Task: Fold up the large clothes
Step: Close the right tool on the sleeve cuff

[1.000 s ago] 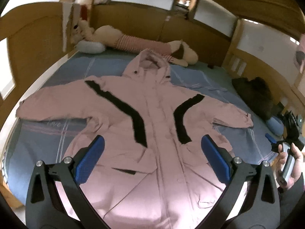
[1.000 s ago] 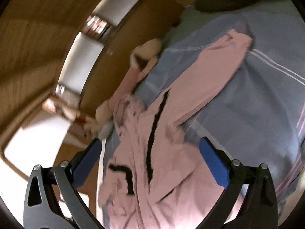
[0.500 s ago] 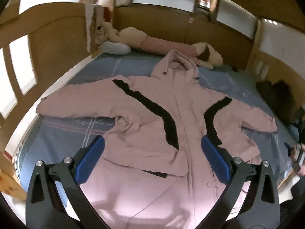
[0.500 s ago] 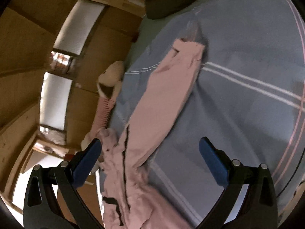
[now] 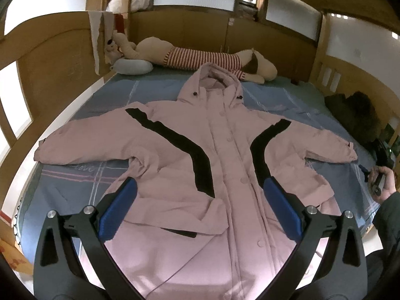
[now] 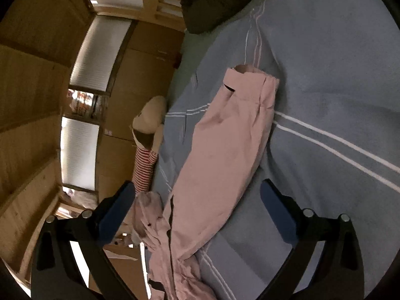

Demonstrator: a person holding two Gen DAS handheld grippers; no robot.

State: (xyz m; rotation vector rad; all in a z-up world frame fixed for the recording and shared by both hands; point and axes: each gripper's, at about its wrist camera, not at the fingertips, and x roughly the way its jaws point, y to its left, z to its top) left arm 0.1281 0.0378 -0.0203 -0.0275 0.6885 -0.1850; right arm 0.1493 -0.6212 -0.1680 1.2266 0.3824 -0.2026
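A pink hooded jacket (image 5: 225, 150) is lying face-up and spread flat across the blue bedsheet (image 5: 75, 187), both sleeves out, while the left gripper (image 5: 197, 210) is hovering above its hem with its blue pads wide apart, gripping nothing. Only the left wrist view is showing the whole garment and the striped plush toy (image 5: 200, 58) by the hood. The right gripper (image 6: 197, 215), likewise spread and empty, is looking sideways along one sleeve (image 6: 225, 155) towards its cuff.

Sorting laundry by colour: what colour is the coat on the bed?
Pale pink coat with black curved stripes; left wrist view.
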